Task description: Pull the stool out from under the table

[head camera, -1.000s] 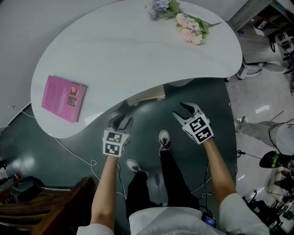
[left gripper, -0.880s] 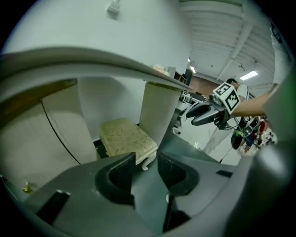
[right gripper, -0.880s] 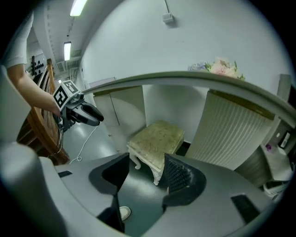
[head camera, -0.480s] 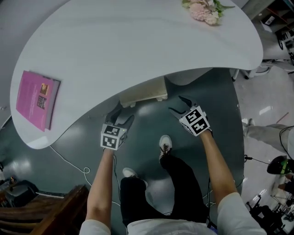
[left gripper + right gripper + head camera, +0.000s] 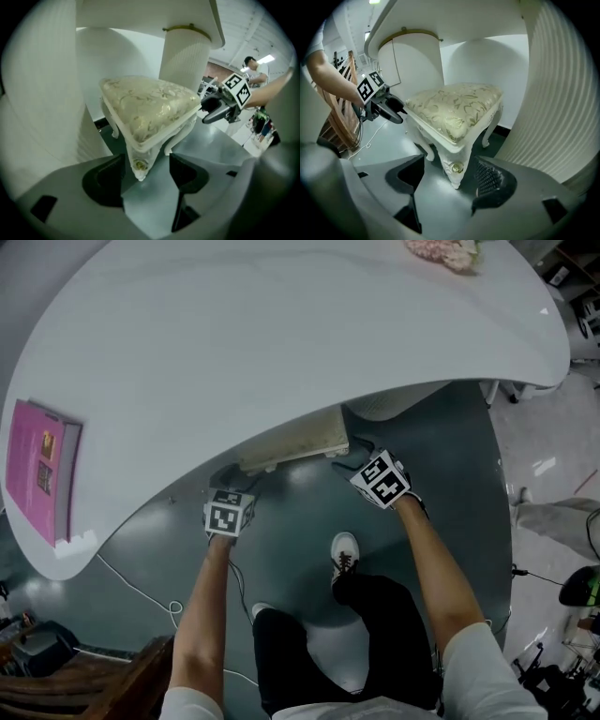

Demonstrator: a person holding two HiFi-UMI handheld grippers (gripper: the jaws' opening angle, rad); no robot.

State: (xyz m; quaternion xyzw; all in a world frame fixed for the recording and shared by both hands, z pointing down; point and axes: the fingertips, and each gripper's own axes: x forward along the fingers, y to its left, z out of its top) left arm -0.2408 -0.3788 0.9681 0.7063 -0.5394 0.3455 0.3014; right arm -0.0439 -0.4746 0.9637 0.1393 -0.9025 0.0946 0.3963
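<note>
The stool point(image 5: 298, 439) has a cream patterned cushion and white carved legs, and stands tucked under the white table point(image 5: 281, 334), only its near edge showing in the head view. My left gripper point(image 5: 236, 476) is at its left front corner and my right gripper point(image 5: 345, 457) at its right front corner. In the left gripper view, my left gripper point(image 5: 145, 171) has the stool's point(image 5: 145, 108) corner leg between wide, opening jaws; the pads are clear of it. In the right gripper view, my right gripper point(image 5: 452, 176) is opening too, with the other corner leg of the stool point(image 5: 454, 112) between its jaws, untouched.
A pink book point(image 5: 37, 479) lies at the table's left end and pink flowers point(image 5: 445, 251) at the far edge. Ribbed white table pedestals point(image 5: 185, 51) stand behind and beside the stool. A cable point(image 5: 141, 592) runs over the dark floor, with wooden furniture point(image 5: 103, 685) at lower left.
Both grippers have moved forward and down to the stool's front corners under the table edge. Their jaws have widened. The head view has come closer over the table.
</note>
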